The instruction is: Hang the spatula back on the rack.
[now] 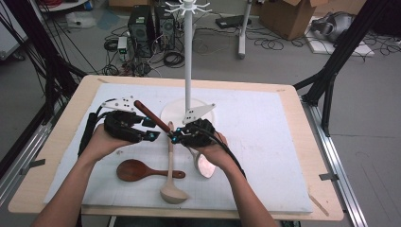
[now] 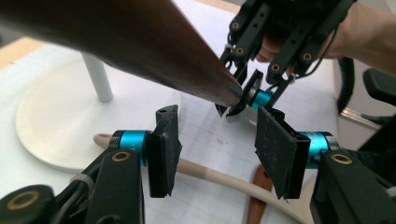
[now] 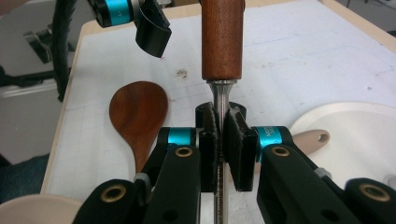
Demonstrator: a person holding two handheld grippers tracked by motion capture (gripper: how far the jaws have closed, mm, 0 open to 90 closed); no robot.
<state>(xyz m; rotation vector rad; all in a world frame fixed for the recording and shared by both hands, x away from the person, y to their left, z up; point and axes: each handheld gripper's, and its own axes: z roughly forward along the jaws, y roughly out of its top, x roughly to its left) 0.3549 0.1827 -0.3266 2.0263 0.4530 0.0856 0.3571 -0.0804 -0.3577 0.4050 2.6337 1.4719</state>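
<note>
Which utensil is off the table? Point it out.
The metal utensil with the dark brown wooden handle: the right tongs clamp its steel shank, while the dark wooden spoon and pale beige ladle lie flat.

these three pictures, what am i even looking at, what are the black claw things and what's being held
A person sits at a table and holds a hand-operated gripper in each hand; there is no robot arm. The high view looks down from above the person. The other two pictures come from small cameras riding on each gripper, looking along its two black jaws.

The right gripper is shut on the thin metal shaft of a utensil with a dark wooden handle. The left gripper is open, with nothing between its jaws, close to that handle.

On the white mat lie a dark wooden spoon and a pale ladle. Behind them stands a white rack with hooks on top and a round base.
</note>
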